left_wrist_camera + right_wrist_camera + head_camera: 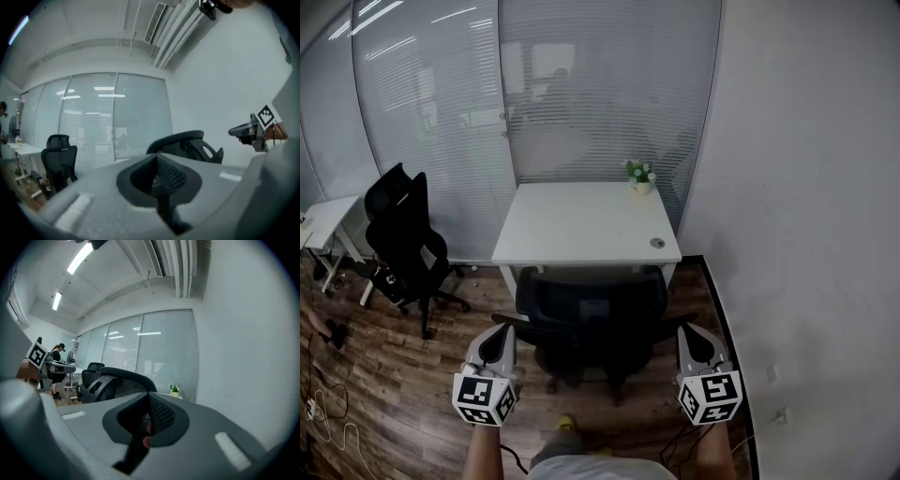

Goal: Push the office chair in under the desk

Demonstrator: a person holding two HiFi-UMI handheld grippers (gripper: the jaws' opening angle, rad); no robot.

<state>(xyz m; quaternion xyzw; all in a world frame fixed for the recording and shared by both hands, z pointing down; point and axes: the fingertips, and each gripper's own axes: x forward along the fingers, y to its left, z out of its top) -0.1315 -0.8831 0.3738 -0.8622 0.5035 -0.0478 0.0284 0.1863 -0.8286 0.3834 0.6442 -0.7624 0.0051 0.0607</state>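
Where blinds (581, 84) meet wall (806, 169), white desk (581, 230), office chair (591, 309), wood floor (384, 375), left gripper (501, 328) and right gripper (688, 329) closed.

The desk (581, 225) top hides from you whatever part of the office chair (591, 305) reaches under it, and the chair's back and seat cover most of its base. Near the desk's front right corner, a small round thing (657, 243) is too small to tell. Left of the desk, the white table (323, 220) is cut off by the edge. Behind the desk, the shapes past the blinds (609, 94) are blurred.
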